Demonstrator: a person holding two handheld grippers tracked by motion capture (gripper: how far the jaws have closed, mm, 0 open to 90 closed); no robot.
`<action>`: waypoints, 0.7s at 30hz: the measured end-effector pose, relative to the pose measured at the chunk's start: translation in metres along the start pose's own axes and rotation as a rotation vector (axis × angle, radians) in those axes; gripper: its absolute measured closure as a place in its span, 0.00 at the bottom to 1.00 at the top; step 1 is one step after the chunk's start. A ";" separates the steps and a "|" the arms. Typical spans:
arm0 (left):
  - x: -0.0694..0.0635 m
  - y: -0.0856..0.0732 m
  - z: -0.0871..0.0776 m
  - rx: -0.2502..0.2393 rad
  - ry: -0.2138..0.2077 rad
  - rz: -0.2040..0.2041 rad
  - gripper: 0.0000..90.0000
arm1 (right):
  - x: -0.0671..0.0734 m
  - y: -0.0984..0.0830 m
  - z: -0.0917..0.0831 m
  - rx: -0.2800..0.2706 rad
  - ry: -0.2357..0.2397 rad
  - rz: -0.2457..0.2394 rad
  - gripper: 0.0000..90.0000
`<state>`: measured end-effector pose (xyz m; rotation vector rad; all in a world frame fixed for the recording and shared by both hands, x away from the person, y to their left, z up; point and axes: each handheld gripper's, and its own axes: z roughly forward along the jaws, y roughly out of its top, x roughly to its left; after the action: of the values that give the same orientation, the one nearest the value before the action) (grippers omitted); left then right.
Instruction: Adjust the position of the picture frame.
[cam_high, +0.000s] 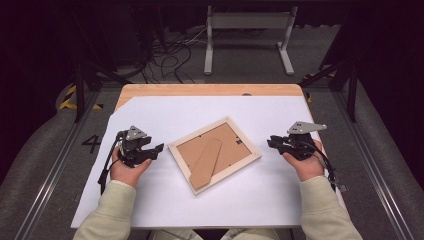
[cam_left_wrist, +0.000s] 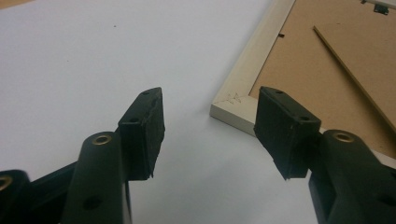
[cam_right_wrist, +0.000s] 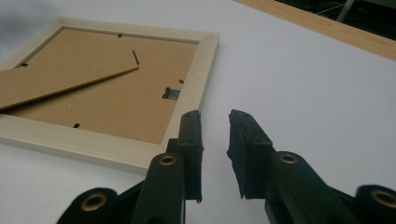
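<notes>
So far nothing is held: the pale wooden picture frame lies face down between my left hand-held gripper and right hand-held gripper, both gaping empty, grasp still ahead.

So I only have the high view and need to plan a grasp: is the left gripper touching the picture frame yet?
Observer: No. In the left gripper view, the left gripper has its jaws apart over bare white sheet, with a corner of the picture frame just beyond them.
Operator: And the right one?
Observer: The right gripper also holds nothing; its jaws stand a little apart, beside the frame's edge.
Operator: Is the stand flat against the backing?
Observer: No. The right gripper view shows the stand lifted slightly off the backing.
</notes>
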<state>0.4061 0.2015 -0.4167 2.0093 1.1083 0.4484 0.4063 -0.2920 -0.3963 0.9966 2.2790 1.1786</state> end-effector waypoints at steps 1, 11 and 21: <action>0.000 0.000 0.000 -0.001 -0.010 -0.004 0.51 | 0.001 0.001 0.000 -0.001 0.002 -0.004 0.84; -0.008 0.001 -0.004 0.040 -0.104 0.029 0.86 | 0.000 0.000 0.000 0.012 0.006 0.005 0.91; -0.011 0.001 -0.006 0.082 -0.156 0.024 1.00 | 0.000 0.001 -0.001 0.018 0.017 0.008 0.95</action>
<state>0.3966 0.1945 -0.4113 2.0925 1.0215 0.2574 0.4064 -0.2922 -0.3951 1.0066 2.3049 1.1752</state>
